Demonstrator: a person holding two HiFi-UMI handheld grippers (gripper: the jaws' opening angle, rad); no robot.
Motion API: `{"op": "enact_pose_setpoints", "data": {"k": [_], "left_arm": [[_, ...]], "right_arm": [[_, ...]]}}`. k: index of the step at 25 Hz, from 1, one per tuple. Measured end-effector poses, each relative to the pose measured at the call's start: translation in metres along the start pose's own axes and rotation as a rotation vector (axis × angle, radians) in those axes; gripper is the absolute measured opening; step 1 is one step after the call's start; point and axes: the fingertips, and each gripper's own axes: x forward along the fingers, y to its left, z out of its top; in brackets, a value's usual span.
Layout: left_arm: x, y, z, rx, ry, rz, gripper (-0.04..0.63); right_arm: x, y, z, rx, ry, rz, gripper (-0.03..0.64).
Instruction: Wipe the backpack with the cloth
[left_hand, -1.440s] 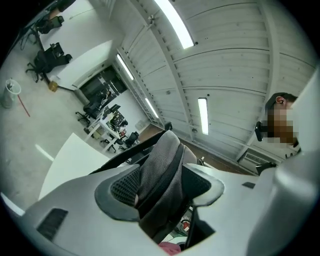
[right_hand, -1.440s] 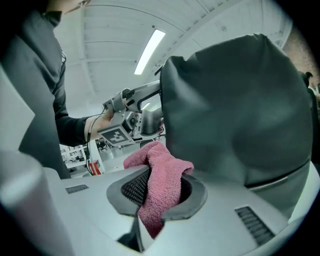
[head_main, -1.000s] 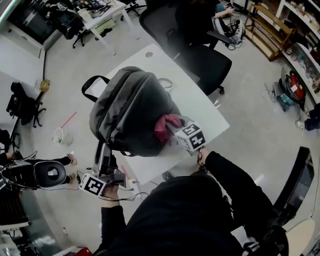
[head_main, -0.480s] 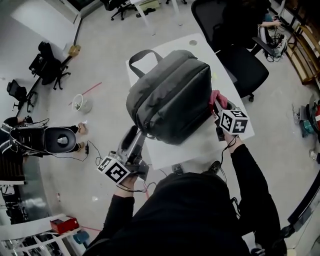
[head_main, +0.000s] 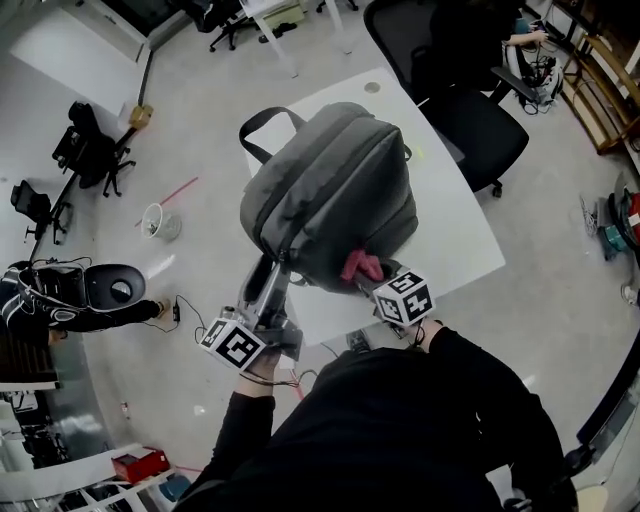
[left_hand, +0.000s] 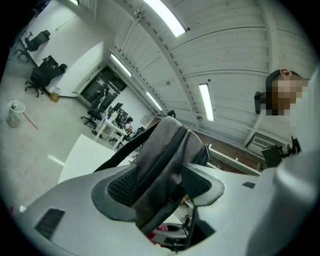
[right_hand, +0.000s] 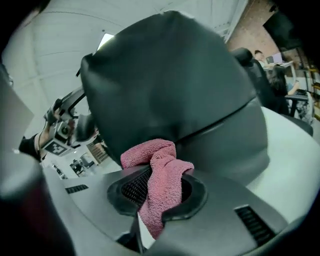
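- Right hand-held gripper (right_hand: 162, 192): jaws clamped on the pink cloth (right_hand: 152, 157). The bunched wad sticks out past the pads and presses on the backpack (right_hand: 170, 90) shell.
- Left hand-held gripper (left_hand: 160, 182): jaws stand wide but bear on a padded fold at the backpack's bottom end, with pads on fabric on both sides. Reads as a steadying grip, not a wipe.
- Backpack: grey, lying on the white tabletop (head_main: 450, 220) along its left edge. The carry handle points at the far left corner. The bottom end faces the near edge, where both grippers work.
- Cloth contact: low on the bag's right flank, close to the tabletop's near edge.
- Progress: wiping looks under way, mid-stroke at the bottom end. No dirt or wet track shows, so I can't tell which panels are already covered.
- Left to do, my guess: the top panel, the far end by the handle and the left flank. The underside is hidden against the tabletop and would need a flip.
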Motion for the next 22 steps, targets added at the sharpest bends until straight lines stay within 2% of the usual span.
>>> {"op": "enact_pose_setpoints", "data": {"k": [5, 8, 10, 13, 18, 22], "left_arm": [[0.002, 0.005, 0.001, -0.038, -0.019, 0.025, 0.276], [0.002, 0.004, 0.002, -0.043, -0.022, 0.031, 0.276], [0.002, 0.003, 0.002, -0.039, -0.02, 0.035, 0.276], [0.002, 0.004, 0.002, -0.037, -0.019, 0.037, 0.276], [0.001, 0.005, 0.002, -0.047, -0.026, 0.047, 0.276], [0.002, 0.006, 0.002, -0.053, -0.028, 0.048, 0.276]], "right_arm": [[0.019, 0.087, -0.02, -0.184, 0.085, 0.233, 0.069], [0.017, 0.097, -0.028, -0.226, 0.098, 0.281, 0.069], [0.017, 0.073, -0.029, -0.162, 0.085, 0.227, 0.069], [0.01, 0.013, -0.02, -0.042, 0.04, 0.089, 0.069], [-0.024, -0.088, 0.008, 0.079, -0.057, -0.127, 0.069], [-0.052, -0.148, 0.035, 0.125, -0.127, -0.255, 0.069]]}}
